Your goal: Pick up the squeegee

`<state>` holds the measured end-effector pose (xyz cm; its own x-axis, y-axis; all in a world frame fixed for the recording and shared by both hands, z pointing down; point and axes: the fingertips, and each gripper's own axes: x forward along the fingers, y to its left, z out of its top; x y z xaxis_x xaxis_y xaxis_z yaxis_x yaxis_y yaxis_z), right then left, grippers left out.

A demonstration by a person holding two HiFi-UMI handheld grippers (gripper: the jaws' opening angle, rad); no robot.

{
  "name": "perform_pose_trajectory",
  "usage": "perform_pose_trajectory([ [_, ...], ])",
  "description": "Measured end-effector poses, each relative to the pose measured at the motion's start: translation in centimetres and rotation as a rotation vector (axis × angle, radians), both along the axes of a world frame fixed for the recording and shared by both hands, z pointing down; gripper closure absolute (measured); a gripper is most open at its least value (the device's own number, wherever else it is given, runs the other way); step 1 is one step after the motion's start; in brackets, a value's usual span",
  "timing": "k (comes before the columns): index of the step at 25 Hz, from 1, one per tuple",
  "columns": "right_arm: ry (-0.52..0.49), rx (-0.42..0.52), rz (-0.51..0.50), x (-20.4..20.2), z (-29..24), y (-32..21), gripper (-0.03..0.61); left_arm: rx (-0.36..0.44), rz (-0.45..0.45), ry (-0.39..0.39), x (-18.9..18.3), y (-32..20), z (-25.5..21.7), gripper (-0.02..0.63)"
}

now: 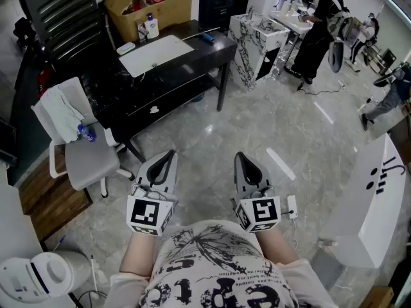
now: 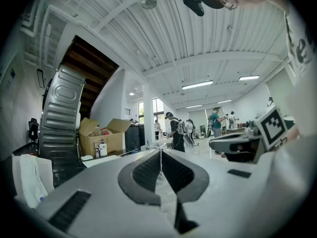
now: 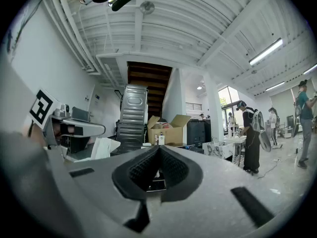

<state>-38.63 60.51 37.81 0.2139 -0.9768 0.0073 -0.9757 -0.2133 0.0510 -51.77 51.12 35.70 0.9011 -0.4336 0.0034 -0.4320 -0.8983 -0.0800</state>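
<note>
Both tongs are clenched on nothing: the left tongs (image 1: 169,154) have their ribbed pads meeting at the tips, and so do the right tongs (image 1: 241,156). I hold them level and side by side over the pale marbled floor (image 1: 270,120), well apart from any furniture. I cannot pick out the squeegee in any view. The likeliest place is the black desk (image 1: 215,49) ahead. A small blue item (image 1: 207,37) lies near its right end and a pale item (image 1: 126,47) lies at the left edge of the white sheet (image 1: 156,53), but both are too small to name. I expect a squeegee to be light, with a stiff handle and a soft rubber blade that flexes and slips. So I would close on the handle close to the head, across its narrow side, and leave the blade alone. The desk top looks hard and glossy, so a flat handle may skid when I nudge it. The room is crowded: a cardboard box (image 1: 151,5) stands at the desk's back edge, a chair (image 1: 90,162) draped with a white cloth (image 1: 61,114) stands at its left, a white counter (image 1: 379,204) is on my right, and a person (image 1: 321,27) is working beyond.
</note>
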Motion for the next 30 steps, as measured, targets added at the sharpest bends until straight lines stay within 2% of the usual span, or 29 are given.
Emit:
perform_pose_trajectory([
  [7,-0.003,-0.01,0.01,0.3,0.4,-0.7,0.588,-0.009,0.011,0.004,0.2,-0.7,0.3,0.601],
  [14,-0.045,-0.023,0.074,1.6,0.5,-1.0,0.586,-0.035,0.013,0.005,0.3,-1.4,0.3,0.601],
  [22,-0.047,-0.052,0.037,3.1,1.5,-3.1,0.586,-0.071,-0.025,-0.014,1.2,-3.0,1.6,0.601],
  [26,-0.049,-0.076,0.004,5.2,2.4,-4.9,0.586,-0.079,-0.061,-0.015,3.0,-4.9,2.8,0.601],
  [30,-0.067,-0.094,-0.027,9.7,3.5,-7.6,0.586,-0.099,-0.104,-0.024,7.0,-7.1,3.1,0.601],
])
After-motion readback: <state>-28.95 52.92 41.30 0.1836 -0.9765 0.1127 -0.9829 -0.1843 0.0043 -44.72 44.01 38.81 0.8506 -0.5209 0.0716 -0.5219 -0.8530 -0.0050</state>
